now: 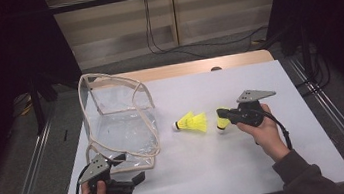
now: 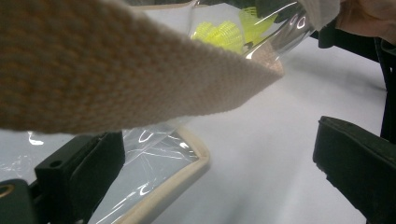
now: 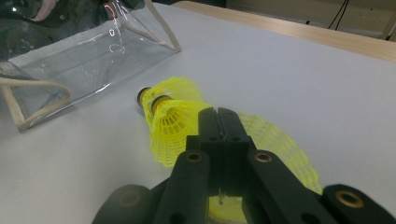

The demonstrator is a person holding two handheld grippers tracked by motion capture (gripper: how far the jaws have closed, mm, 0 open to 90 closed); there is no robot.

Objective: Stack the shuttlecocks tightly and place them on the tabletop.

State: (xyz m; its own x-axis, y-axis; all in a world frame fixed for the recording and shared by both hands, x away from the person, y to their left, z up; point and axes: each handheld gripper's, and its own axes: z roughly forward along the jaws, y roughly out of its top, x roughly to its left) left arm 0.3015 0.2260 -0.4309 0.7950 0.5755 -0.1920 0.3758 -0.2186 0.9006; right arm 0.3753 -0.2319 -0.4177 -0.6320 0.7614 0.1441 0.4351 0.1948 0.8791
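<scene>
A clear plastic bag [image 1: 117,119] with beige trim stands open on the left of the white table. Two yellow shuttlecocks [image 1: 192,123] lie close together on their sides just right of it, corks toward the bag [image 3: 93,56]. My right gripper [image 1: 226,114] is shut on the skirt of a third yellow shuttlecock [image 1: 221,120], right of that pair. In the right gripper view the mesh skirt [image 3: 280,144] spreads under the closed jaws [image 3: 217,116], behind the pair [image 3: 170,109]. My left gripper [image 1: 131,168] is open at the bag's near corner [image 2: 154,163]. A beige strap [image 2: 93,70] crosses close above it.
The white table top [image 1: 209,167] has a wooden strip [image 1: 181,69] along its far edge. Metal rails [image 1: 28,171] run down both sides of the table. Black cables [image 1: 163,47] lie on the floor behind it.
</scene>
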